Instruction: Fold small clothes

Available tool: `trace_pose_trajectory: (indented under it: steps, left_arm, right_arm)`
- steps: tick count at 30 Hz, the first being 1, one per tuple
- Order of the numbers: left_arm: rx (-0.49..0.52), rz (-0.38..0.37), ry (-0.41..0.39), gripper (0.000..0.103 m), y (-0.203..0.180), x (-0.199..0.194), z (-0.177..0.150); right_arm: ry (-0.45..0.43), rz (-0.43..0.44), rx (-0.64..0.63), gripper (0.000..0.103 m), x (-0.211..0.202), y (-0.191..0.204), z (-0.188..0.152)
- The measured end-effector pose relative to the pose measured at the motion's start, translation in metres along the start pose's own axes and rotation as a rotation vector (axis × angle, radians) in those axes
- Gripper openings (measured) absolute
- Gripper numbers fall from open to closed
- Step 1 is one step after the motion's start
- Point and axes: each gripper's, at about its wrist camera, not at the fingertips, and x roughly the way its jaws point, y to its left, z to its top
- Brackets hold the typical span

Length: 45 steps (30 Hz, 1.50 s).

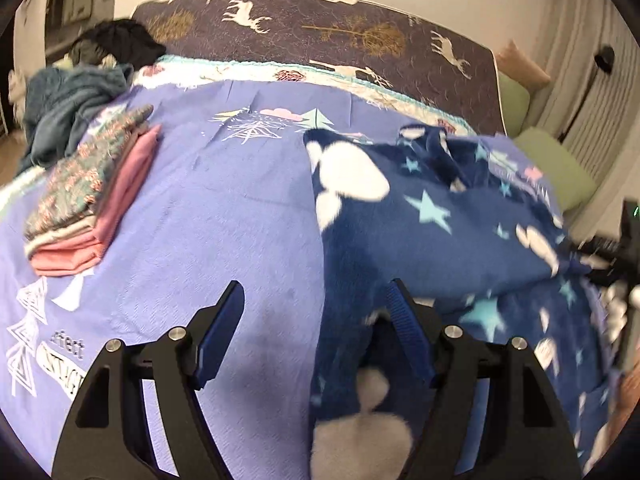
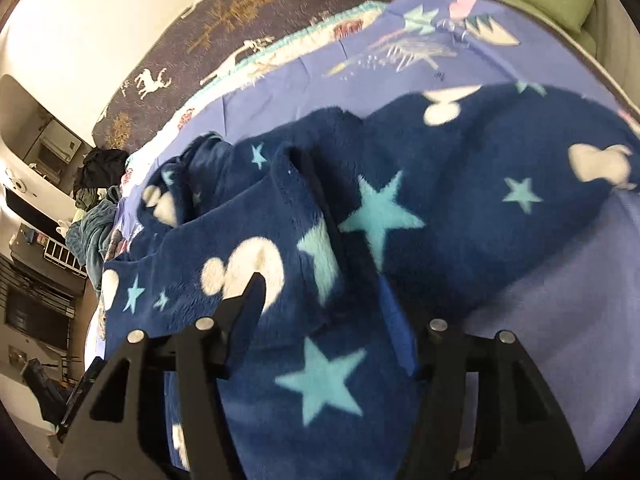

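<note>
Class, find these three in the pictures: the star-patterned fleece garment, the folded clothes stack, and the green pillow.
Fleece garment (image 2: pixel 380 216): right wrist view, on a large light-blue star.
Folded clothes stack (image 1: pixel 86 196): left wrist view, on the patterned top piece.
Green pillow (image 1: pixel 560 168): left wrist view, on its upper face.

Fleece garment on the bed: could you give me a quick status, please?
Left gripper open at fleece garment edge. Right gripper open over it. Garment rumpled, unfolded. Folded stack off to the left, apart.

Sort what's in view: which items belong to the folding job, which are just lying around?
Job:
navy star fleece garment
left gripper, open
right gripper, open, garment between its fingers
folded clothes stack

Lying about:
teal blanket heap
dark clothes pile
green cushions
purple bedsheet
</note>
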Motion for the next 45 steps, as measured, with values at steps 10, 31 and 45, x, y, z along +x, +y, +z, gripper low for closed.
trace_pose_trajectory:
  steps: [10, 31, 45]
  left_arm:
    - [0.063, 0.285, 0.087, 0.072, -0.006, 0.034, -0.001]
    - [0.23, 0.111, 0.069, 0.025, -0.081, 0.062, -0.006]
    - [0.25, 0.136, 0.051, 0.026, -0.087, 0.061, -0.01]
  right_arm:
    - [-0.046, -0.167, -0.052, 0.01, -0.019, -0.003, -0.032]
    - [-0.043, 0.046, -0.202, 0.019, 0.01, 0.038, -0.067]
    - [-0.275, -0.014, 0.445, 0.062, -0.094, -0.181, -0.011]
